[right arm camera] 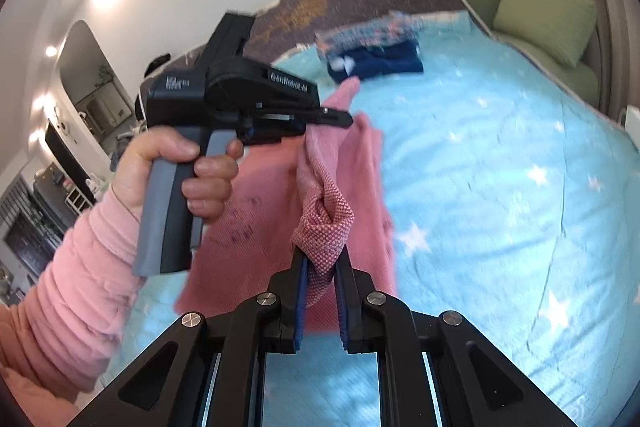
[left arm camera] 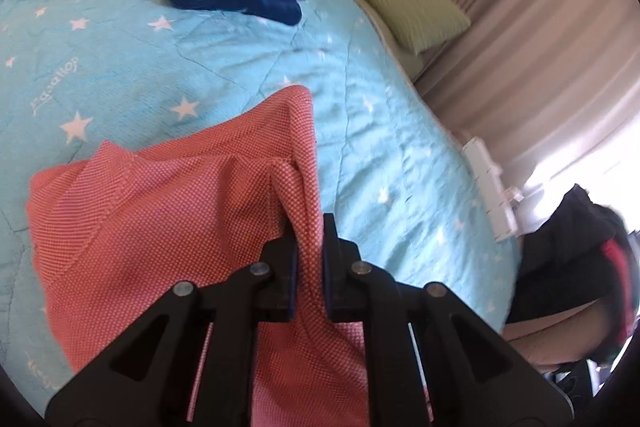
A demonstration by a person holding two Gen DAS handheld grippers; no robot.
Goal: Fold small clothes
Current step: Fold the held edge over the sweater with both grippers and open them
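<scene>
Pink garment [right arm camera: 352, 163] hangs lifted above the bed [right arm camera: 500, 147], held at two points, its lower part draping toward the star-print cover. At left, a hand [right arm camera: 176, 167] in a pink sleeve [right arm camera: 76, 267] grips the left tool [right arm camera: 340, 119], nearly closed, pinching a fold of the cloth; wrist view confirms fabric clamped between its pads. Right tool [right arm camera: 322, 259], lower centre, likewise nearly closed on a bunched edge. Further right, up the bed: folded pile, patterned piece on dark blue clothes [right arm camera: 376, 63]. Green pillows [right arm camera: 548, 23] far right.
</scene>
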